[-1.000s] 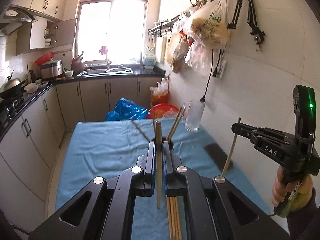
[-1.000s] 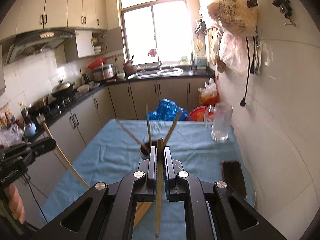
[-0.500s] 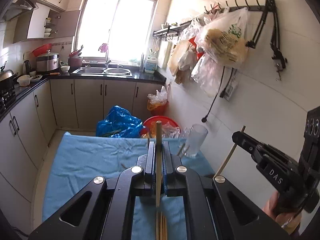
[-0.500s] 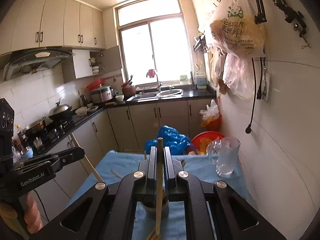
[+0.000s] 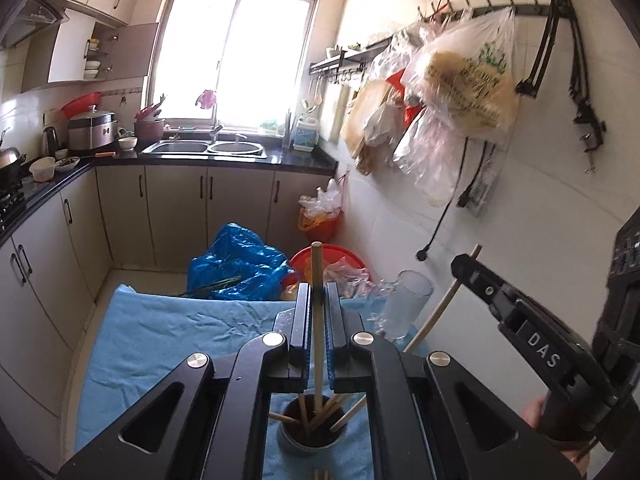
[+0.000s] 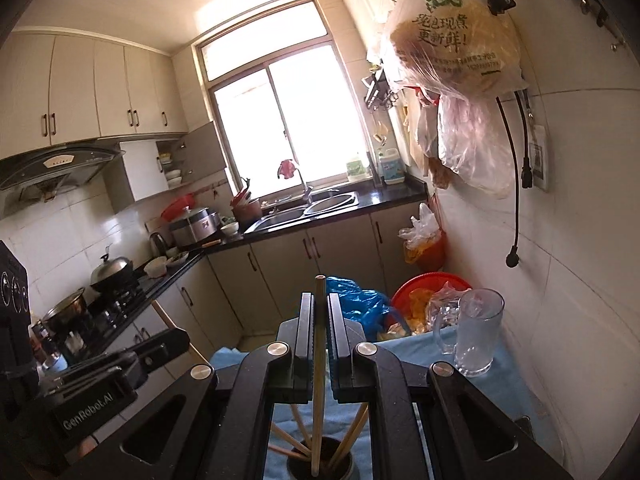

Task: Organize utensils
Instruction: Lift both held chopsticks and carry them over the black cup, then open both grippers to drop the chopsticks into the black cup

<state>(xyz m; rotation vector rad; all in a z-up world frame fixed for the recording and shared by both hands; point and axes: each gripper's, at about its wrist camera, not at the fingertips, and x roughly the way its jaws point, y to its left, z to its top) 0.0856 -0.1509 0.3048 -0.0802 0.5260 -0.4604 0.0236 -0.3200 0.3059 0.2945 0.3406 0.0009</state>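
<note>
My left gripper (image 5: pixel 317 296) is shut on a single wooden chopstick (image 5: pixel 316 264) that stands upright between its fingers. The stick's lower end hangs over a dark cup (image 5: pixel 312 434) holding several chopsticks, on the blue cloth (image 5: pixel 160 340). My right gripper (image 6: pixel 319 304) is shut on another chopstick (image 6: pixel 319 364), whose lower end dips at the mouth of the same cup (image 6: pixel 320 462). In the left wrist view the right gripper (image 5: pixel 460 264) comes in from the right, with its stick (image 5: pixel 440 308) slanting down. The left gripper (image 6: pixel 180 336) shows at the left of the right wrist view.
A clear glass mug (image 6: pixel 476 332) stands at the table's far right, close to the tiled wall. Loose chopsticks (image 5: pixel 322 474) lie on the cloth near the cup. Beyond the table's far edge sit a blue plastic bag (image 5: pixel 236 264) and a red basin (image 5: pixel 336 256). Bags hang above on the wall.
Both grippers have moved forward over the table, each keeping its chopstick. The cup, earlier ahead of the fingers, now lies under them, with the stick ends at its mouth.
</note>
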